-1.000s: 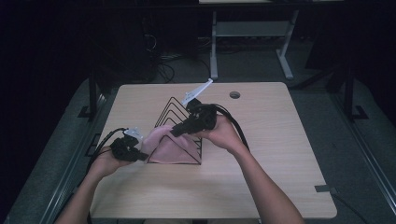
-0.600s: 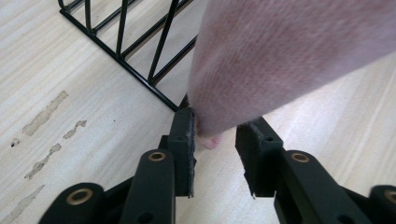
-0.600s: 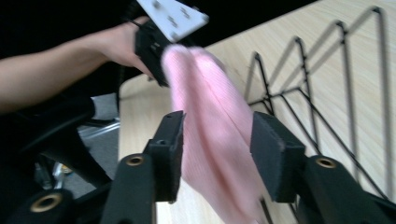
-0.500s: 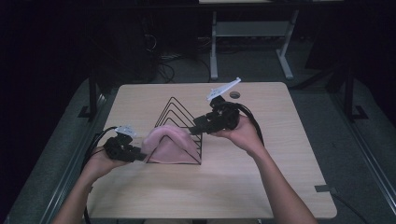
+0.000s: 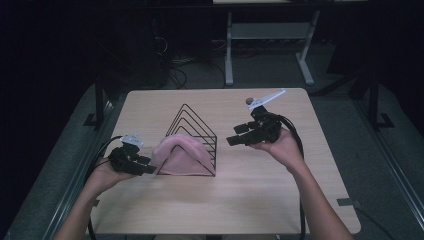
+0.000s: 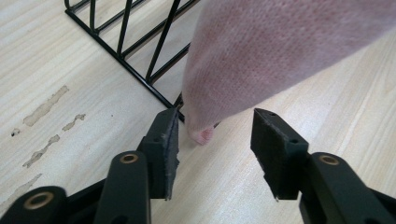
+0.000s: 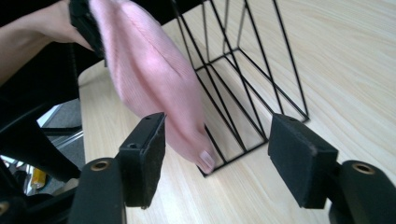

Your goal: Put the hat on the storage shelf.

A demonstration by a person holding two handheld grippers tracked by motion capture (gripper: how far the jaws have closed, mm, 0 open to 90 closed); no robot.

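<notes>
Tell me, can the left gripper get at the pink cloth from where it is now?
Probably yes. The left gripper is open, and the cloth end hangs just ahead of it outside the rack, with nothing between.

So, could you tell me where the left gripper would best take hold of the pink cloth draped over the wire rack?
Probably the hanging end of the pink cloth, approached from the rack's left side. That tip dangles free just past the wire rack, ahead of the open left gripper, so the jaws could close on fabric alone without catching wire.
</notes>
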